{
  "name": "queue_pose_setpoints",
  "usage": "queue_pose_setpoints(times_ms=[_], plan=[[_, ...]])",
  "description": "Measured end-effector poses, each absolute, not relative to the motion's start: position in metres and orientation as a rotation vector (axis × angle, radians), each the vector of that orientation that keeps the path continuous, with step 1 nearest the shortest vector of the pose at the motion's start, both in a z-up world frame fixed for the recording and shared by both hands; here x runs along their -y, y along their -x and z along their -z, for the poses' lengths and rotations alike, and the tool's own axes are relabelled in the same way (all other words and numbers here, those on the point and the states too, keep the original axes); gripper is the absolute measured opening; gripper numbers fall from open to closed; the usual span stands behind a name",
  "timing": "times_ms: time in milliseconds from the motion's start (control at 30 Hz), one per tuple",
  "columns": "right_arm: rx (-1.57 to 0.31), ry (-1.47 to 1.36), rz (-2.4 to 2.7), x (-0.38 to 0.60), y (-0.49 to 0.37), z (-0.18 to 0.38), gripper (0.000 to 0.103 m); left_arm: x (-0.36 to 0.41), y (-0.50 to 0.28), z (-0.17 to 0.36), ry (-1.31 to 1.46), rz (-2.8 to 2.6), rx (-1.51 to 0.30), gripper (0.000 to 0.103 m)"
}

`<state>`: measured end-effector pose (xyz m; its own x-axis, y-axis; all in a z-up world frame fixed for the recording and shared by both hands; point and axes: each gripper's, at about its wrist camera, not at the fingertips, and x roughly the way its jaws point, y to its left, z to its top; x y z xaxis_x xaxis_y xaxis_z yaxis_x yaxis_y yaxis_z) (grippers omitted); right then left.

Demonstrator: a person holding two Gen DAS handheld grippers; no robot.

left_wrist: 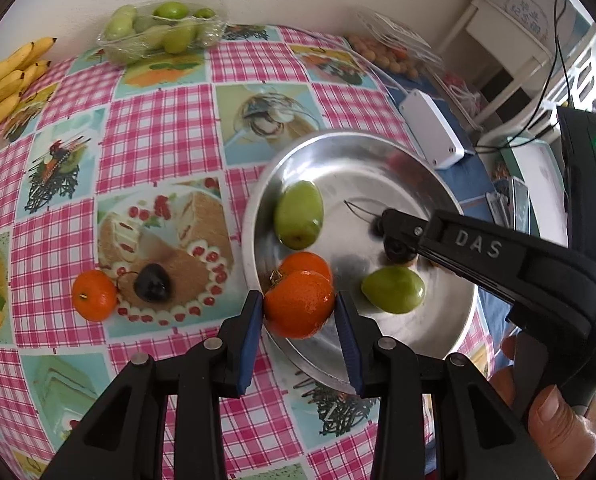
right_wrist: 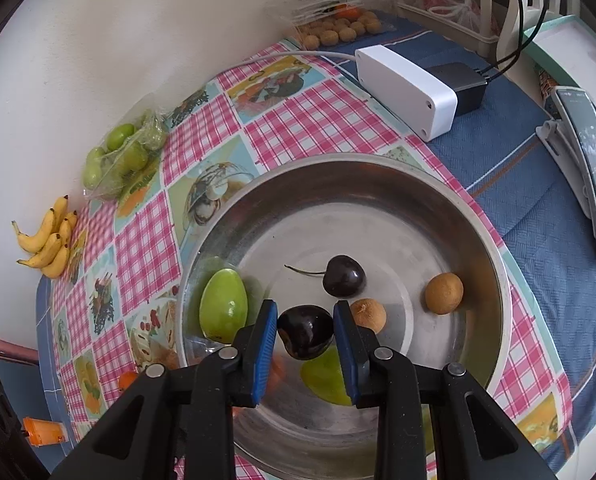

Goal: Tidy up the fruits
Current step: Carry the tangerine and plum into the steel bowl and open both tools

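Note:
My left gripper point(left_wrist: 299, 312) is shut on an orange tangerine point(left_wrist: 298, 306), held over the near rim of a steel bowl point(left_wrist: 357, 148). My right gripper point(right_wrist: 305, 334) is shut on a dark cherry point(right_wrist: 305, 332) just above the bowl's floor point(right_wrist: 337, 164). It reaches in from the right in the left wrist view point(left_wrist: 393, 240). In the bowl lie two green fruits point(right_wrist: 222, 306) point(left_wrist: 393, 289), a stemmed cherry point(right_wrist: 343, 276) and two brown longans point(right_wrist: 367, 314) point(right_wrist: 443, 293). Another tangerine point(left_wrist: 94, 295) and a cherry point(left_wrist: 152, 282) sit on the checked tablecloth left of the bowl.
Bananas point(left_wrist: 6, 80) and a wrapped tray of green fruits point(left_wrist: 162, 28) lie by the wall. A white box point(right_wrist: 405, 88) with cables, a longan pack point(right_wrist: 337, 32) and a phone on a stand point(right_wrist: 589, 172) are beyond the bowl. A hand point(left_wrist: 557, 432) grips the right tool.

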<state>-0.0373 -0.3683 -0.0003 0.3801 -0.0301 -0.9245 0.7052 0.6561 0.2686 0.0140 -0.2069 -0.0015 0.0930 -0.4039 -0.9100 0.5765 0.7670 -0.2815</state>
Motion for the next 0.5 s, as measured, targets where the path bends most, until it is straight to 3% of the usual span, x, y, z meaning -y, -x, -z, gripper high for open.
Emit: queue_pose_setpoints(times_ms=[500], plan=[[-1.134, -0.725, 0.515, 0.364, 0.033, 0.010, 0.032, 0.217, -0.005, 0.015, -0.199, 0.753, -1.324, 0.038]])
